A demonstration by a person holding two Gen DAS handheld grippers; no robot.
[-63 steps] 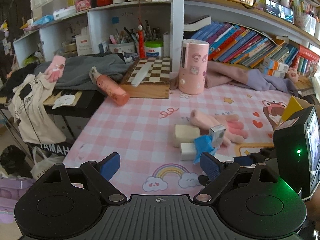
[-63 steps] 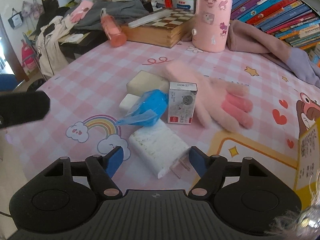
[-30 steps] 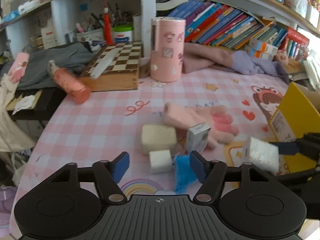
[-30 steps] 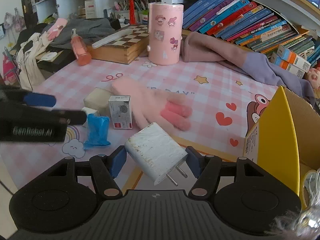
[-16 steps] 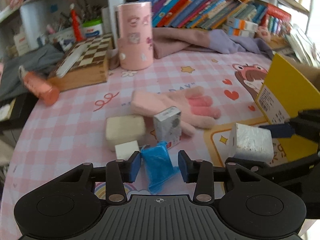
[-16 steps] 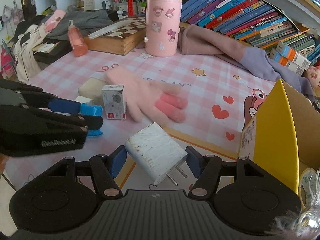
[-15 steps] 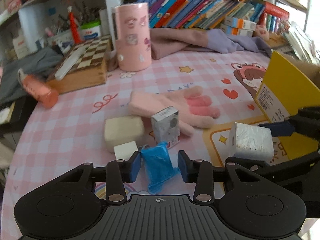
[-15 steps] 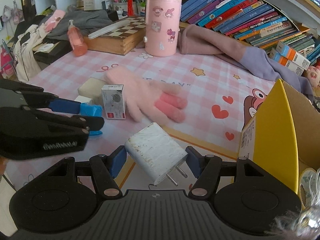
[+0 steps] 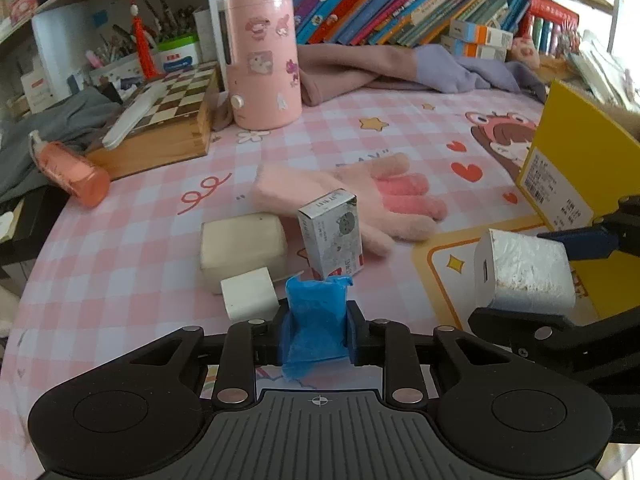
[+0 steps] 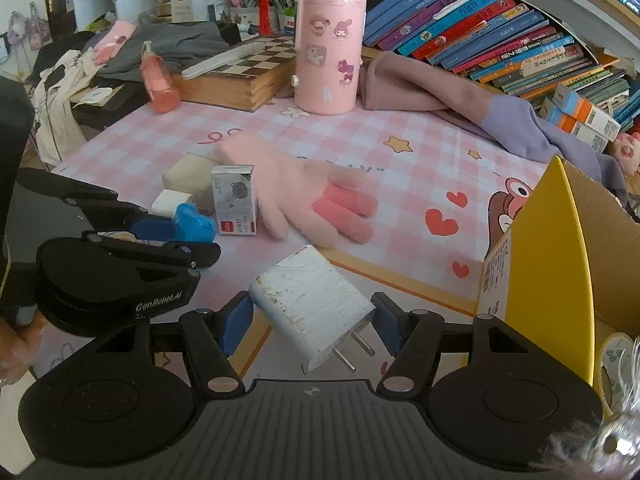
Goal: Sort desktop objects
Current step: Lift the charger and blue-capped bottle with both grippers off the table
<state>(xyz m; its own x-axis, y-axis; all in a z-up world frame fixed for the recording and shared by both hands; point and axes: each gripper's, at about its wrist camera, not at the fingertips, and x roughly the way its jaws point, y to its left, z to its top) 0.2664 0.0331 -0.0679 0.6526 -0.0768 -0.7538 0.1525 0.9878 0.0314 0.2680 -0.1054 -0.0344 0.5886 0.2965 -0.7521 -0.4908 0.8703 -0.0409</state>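
Left gripper (image 9: 316, 326): jaws clenched on a crumpled blue wrapper (image 9: 315, 320), which is pinched between the pads low over the pink checked table mat (image 9: 120, 240). Right gripper (image 10: 312, 316): jaws held apart by a white charger (image 10: 310, 304) gripped between them, prongs pointing toward the camera, raised above the mat.

Yellow cardboard box (image 10: 560, 260) is seen at the right edge, flap up, just beside the held charger; a roll of tape (image 10: 616, 364) is visible inside it. Wooden chessboard (image 9: 168, 120) lies at the back left, with a pink cylindrical case (image 9: 262, 60) standing upright beside it. A pink glove (image 9: 348, 196) is laid flat mid-mat. An orange pump bottle (image 9: 70, 168) lies on its side at the left.

A cream block (image 9: 242, 242) rests left of the glove; a small grey carton (image 9: 332, 232) stands upright against the glove's edge. A small white cube (image 9: 248, 294) touches the cream block's near side, just beside the wrapper.
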